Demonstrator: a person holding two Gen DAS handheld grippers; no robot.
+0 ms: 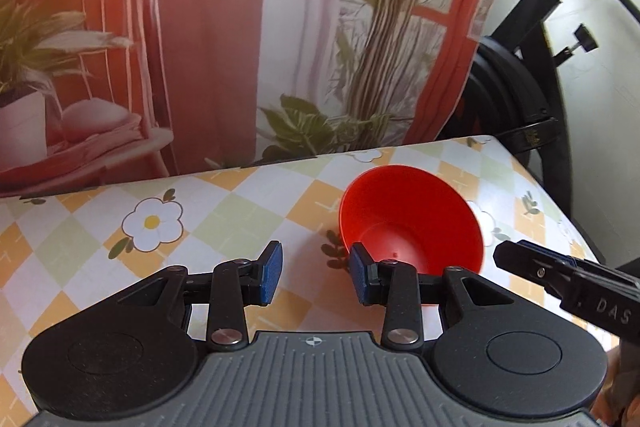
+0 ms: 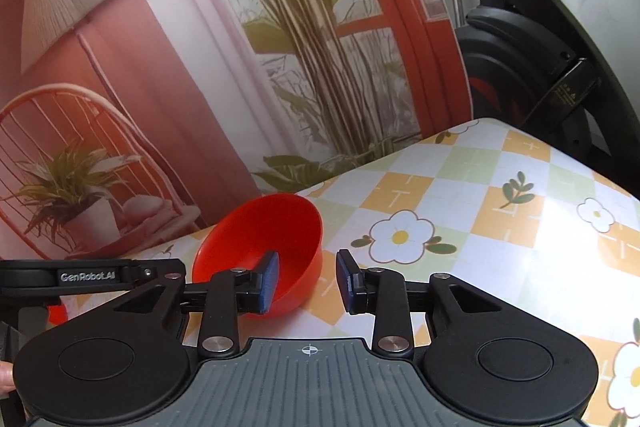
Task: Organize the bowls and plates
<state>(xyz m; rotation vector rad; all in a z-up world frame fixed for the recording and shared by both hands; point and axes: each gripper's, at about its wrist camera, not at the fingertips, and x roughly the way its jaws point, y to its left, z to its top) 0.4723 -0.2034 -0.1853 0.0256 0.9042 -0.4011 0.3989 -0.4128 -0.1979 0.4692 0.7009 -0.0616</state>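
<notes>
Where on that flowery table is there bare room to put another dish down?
Bare cloth lies left of the red bowl, around the white flower, back to the printed backdrop. In the right view, bare cloth spreads from the bowl to the table's right edge. It is crowded near the bowl, between both open grippers.

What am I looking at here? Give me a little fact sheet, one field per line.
Setting: table with a flowered checked cloth, printed backdrop behind
Item: one red bowl, upright, empty
Left gripper: open, holding nothing, bowl just ahead to its right
Right gripper: open, holding nothing, bowl ahead to its left
Plates: none in view
Beyond table: black exercise machine
</notes>
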